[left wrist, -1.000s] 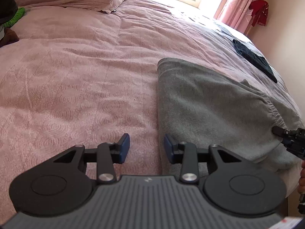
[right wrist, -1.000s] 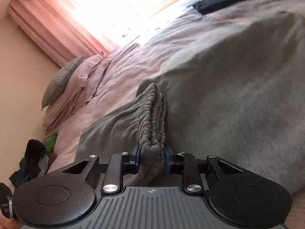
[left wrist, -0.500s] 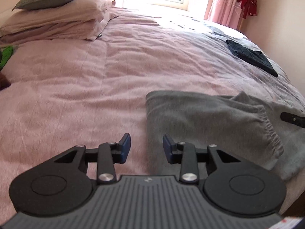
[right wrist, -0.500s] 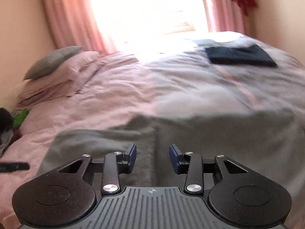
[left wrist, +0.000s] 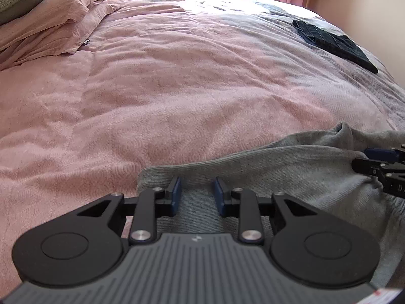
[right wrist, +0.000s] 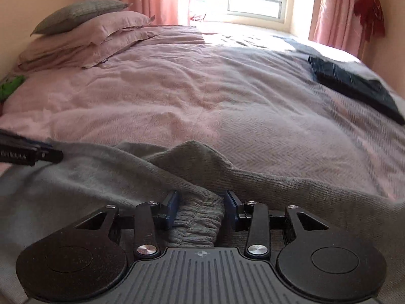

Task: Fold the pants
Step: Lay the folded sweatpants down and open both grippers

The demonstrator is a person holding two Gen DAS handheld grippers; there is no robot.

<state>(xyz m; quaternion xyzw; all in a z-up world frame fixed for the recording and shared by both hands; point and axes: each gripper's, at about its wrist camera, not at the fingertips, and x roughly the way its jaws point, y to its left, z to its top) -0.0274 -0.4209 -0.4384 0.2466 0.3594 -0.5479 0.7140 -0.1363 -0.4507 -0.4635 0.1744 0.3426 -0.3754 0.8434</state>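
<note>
Bed (left wrist: 177, 96) covered in pink blanket. Pants (left wrist: 291, 167) lie grey, bunched, at near edge. Left gripper (left wrist: 197, 194) over fold end, fingers wide, nothing held. Right gripper (right wrist: 201, 206) fingers wide around gathered waistband (right wrist: 197, 217), not clamped. Risk: pinch takes only top layer, so fold slips apart when lifted.

Gray pants (left wrist: 291, 167) cut off at frame edge

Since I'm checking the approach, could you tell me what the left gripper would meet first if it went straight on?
Most likely the grey pants: the open left gripper sits low over their edge, cloth between its fingers. Beyond lies the pink bedspread; depth is unclear.
</note>
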